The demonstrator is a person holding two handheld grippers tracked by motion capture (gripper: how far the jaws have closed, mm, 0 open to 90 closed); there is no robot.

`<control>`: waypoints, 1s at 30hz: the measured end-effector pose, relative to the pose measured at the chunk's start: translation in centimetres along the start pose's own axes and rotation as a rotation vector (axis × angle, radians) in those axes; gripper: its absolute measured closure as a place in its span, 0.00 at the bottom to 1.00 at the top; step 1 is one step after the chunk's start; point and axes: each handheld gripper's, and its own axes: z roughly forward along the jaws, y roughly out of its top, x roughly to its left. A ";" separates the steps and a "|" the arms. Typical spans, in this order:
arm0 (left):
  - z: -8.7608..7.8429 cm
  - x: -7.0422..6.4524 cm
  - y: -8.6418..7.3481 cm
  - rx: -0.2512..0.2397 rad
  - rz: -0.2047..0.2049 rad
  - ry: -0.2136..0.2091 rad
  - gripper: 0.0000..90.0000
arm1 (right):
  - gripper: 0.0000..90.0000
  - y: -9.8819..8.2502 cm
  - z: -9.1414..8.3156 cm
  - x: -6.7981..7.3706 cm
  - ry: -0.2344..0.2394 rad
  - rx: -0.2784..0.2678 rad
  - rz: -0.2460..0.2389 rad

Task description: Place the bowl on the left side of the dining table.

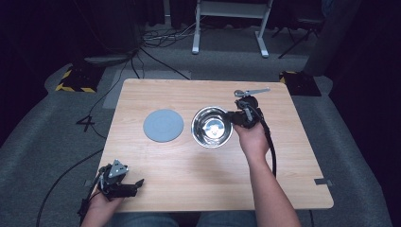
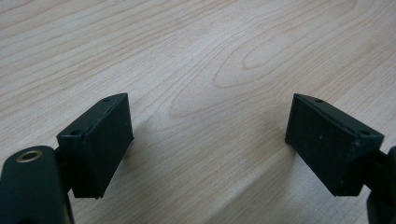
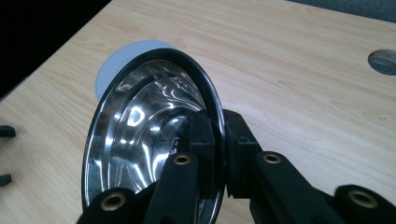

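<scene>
right gripper [image 1: 238, 117] is clamped on the right rim of the steel bowl [image 1: 212, 126], centre-right of the high view. right gripper view confirms: one jaw inside the bowl [image 3: 144, 135], the other outside, rim pinched between them, nearly closed down to wall thickness

bowl looks to be sitting on the table [image 1: 198, 179], or barely off it; can't tell from the high view whether it's lifted

key relation: grey round mat [image 1: 163, 125] lies directly left of the bowl in the high view, near it with a gap, not touching. in the right gripper view the mat [image 3: 122, 56] peeks out beyond the bowl's far rim, upper left of frame. so likely move is a straight carry leftward, away from the grip side. bowl is round, no long axis to align, grip point on the rim is what matters

left gripper [image 1: 124, 187] is parked at lower left of the high view, well apart from both, jaws spread wide over bare wood [image 2: 205, 70], holding nothing. right hand is clearly the nearer one

small silver tool [image 1: 251, 91] above the right gripper, not in the path
</scene>
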 end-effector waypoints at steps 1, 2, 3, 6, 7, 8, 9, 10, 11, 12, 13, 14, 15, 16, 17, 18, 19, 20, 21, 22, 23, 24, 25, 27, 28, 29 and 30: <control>0.0 0.0 0.0 0.000 -0.001 -0.003 0.17 | 0.93 0.2 0.1 0.0 -0.006 -0.004 -0.004; 0.0 0.0 0.0 0.000 -0.001 -0.003 0.17 | 0.93 0.4 0.1 0.0 -0.004 -0.007 -0.002; 0.0 0.0 0.0 0.000 -0.001 -0.002 0.17 | 0.93 0.4 0.1 0.0 -0.004 -0.007 -0.002; 0.0 0.0 0.0 0.000 0.000 0.000 0.17 | 0.93 1.3 0.4 0.3 -0.011 -0.012 -0.005; 0.0 0.0 0.0 0.000 -0.001 -0.002 0.17 | 0.93 1.3 0.4 0.3 -0.011 -0.012 -0.005; 0.0 0.0 0.0 0.001 0.001 0.001 0.17 | 0.93 1.8 0.5 0.5 -0.009 -0.019 0.000; 0.0 0.0 0.0 0.001 0.001 0.000 0.17 | 0.93 1.8 0.5 0.5 -0.009 -0.019 0.000; 0.0 0.0 0.0 0.001 -0.001 -0.001 0.17 | 0.93 2.0 0.7 0.5 -0.017 -0.021 -0.004; 0.1 0.0 0.1 0.001 0.000 -0.005 0.17 | 0.93 2.2 0.8 0.6 -0.018 -0.024 -0.004; 0.2 0.0 0.2 0.000 -0.004 -0.006 0.17 | 0.93 2.7 1.1 0.7 -0.008 -0.033 0.004; 0.2 0.0 0.2 0.000 -0.004 -0.006 0.17 | 0.93 2.7 1.1 0.7 -0.008 -0.033 0.004; 0.2 0.0 0.2 0.001 -0.002 -0.007 0.17 | 0.93 2.9 1.4 0.7 0.001 -0.038 0.010; 0.2 0.0 0.2 0.001 0.001 -0.003 0.17 | 0.93 3.1 1.5 0.8 0.004 -0.040 0.012; 0.2 0.0 0.2 0.000 0.001 -0.004 0.17 | 0.93 3.4 1.8 1.0 0.006 -0.042 0.015; 0.2 0.0 0.2 0.000 0.000 -0.005 0.17 | 0.93 3.6 2.0 1.1 0.005 -0.040 0.013; 0.2 0.0 0.2 0.000 0.000 -0.005 0.17 | 0.93 3.9 2.3 1.4 0.010 -0.039 0.010; 0.2 0.0 0.2 0.000 0.001 -0.005 0.17 | 0.93 4.1 2.4 1.6 0.006 -0.039 0.008; 0.2 0.0 0.2 0.000 0.000 -0.005 0.17 | 0.93 4.7 2.9 2.0 0.007 -0.041 -0.002; 0.2 0.0 0.2 0.000 0.000 -0.005 0.17 | 0.93 4.7 2.9 2.0 0.007 -0.041 -0.002; 0.2 0.0 0.2 0.000 0.000 -0.004 0.17 | 0.93 5.0 3.2 2.2 0.009 -0.043 -0.008; 0.2 0.0 0.2 0.000 0.000 -0.004 0.17 | 0.93 5.7 3.7 2.7 0.008 -0.040 -0.019; 0.2 0.0 0.2 0.000 0.000 -0.005 0.17 | 0.93 5.7 3.7 2.7 0.008 -0.040 -0.019; 0.2 0.0 0.2 0.000 0.001 -0.004 0.17 | 0.93 5.9 3.9 2.8 0.008 -0.039 -0.020; 0.2 0.0 0.2 -0.001 0.000 -0.003 0.17 | 0.93 6.7 4.7 3.7 0.021 -0.036 -0.014; 0.2 0.0 0.2 -0.001 0.001 -0.002 0.17 | 0.93 6.9 5.0 3.9 0.020 -0.035 -0.021; 0.2 0.0 0.2 -0.001 0.001 -0.002 0.17 | 0.93 6.9 5.0 3.9 0.020 -0.035 -0.021; 0.2 0.0 0.2 -0.002 0.000 -0.005 0.17 | 0.93 7.1 5.2 4.1 0.019 -0.031 -0.028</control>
